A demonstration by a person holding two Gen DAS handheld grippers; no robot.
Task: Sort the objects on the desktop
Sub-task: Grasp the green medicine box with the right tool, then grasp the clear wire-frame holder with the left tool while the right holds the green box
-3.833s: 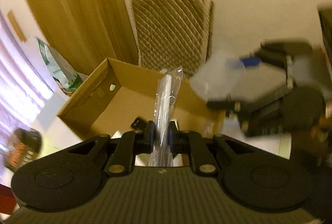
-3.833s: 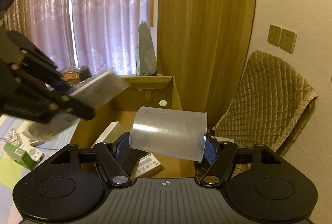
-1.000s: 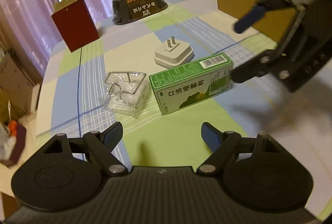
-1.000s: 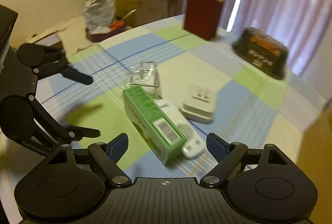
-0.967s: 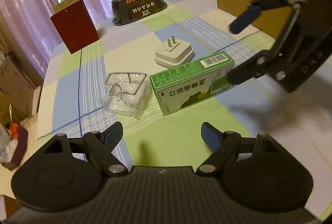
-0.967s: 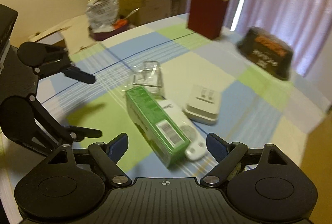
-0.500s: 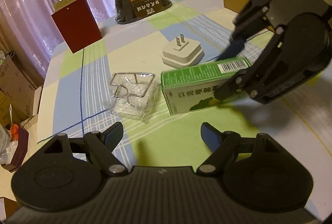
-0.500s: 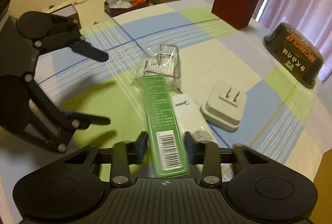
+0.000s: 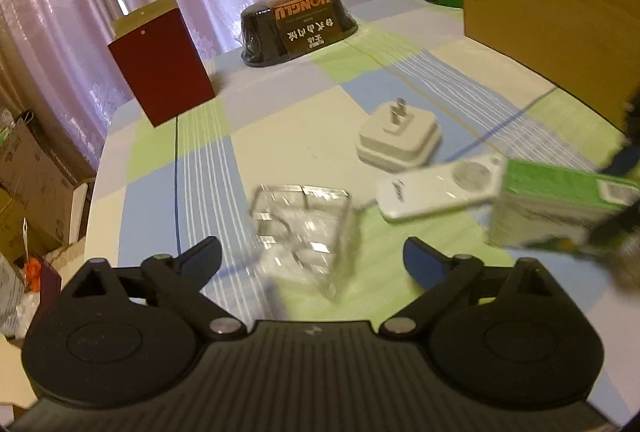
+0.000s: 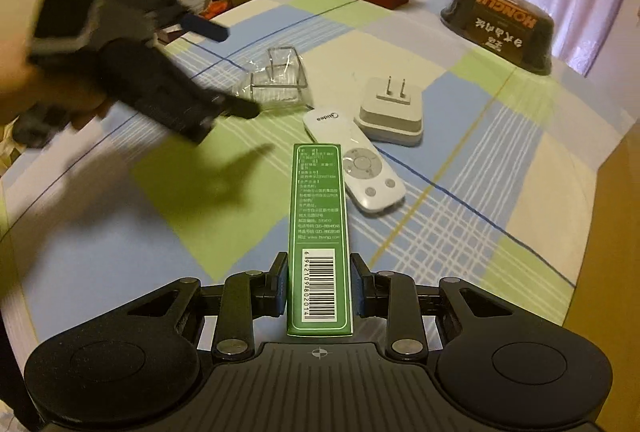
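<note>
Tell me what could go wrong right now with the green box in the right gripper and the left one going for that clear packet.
The right gripper grips the long green box at its barcode end only, so it may swing or slip out. The box's far end hangs close over the white remote and could knock it. The left gripper, open, looks blurred near the clear packet; it may shove the packet instead of grasping.
</note>
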